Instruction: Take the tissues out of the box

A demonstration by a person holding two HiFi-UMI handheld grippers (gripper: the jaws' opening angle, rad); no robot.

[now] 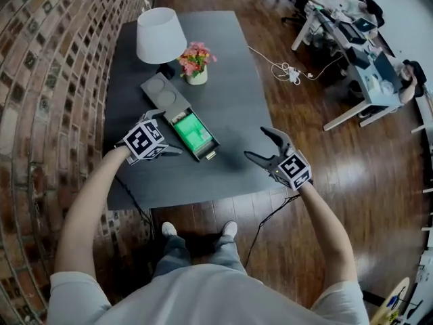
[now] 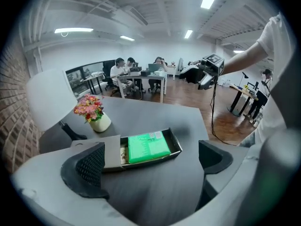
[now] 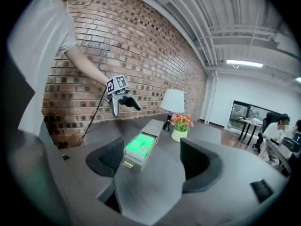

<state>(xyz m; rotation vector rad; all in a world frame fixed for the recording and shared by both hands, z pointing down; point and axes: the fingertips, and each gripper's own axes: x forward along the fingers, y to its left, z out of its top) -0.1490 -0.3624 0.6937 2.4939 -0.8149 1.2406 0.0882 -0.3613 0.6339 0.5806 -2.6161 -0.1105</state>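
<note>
A long grey box [image 1: 164, 95] lies on the dark table [image 1: 233, 100], its drawer [image 1: 203, 146] pulled out toward me. A green pack of tissues [image 1: 192, 130] lies in the drawer. My left gripper [image 1: 166, 133] hovers at the drawer's left side, jaws wide open with nothing between them. In the left gripper view the green pack [image 2: 147, 147] sits just beyond the open left gripper [image 2: 151, 163]. My right gripper [image 1: 260, 145] is open over the table's front right part, clear of the box. The right gripper view shows the right gripper [image 3: 153, 161] empty, facing the drawer's handle end [image 3: 128, 164].
A white lamp [image 1: 160, 36] and a small pot of flowers [image 1: 195, 63] stand behind the box. A brick wall [image 1: 47, 80] runs along the left. A cable [image 1: 287, 70] lies on the wooden floor, and desks with seated people [image 1: 352, 19] are at the far right.
</note>
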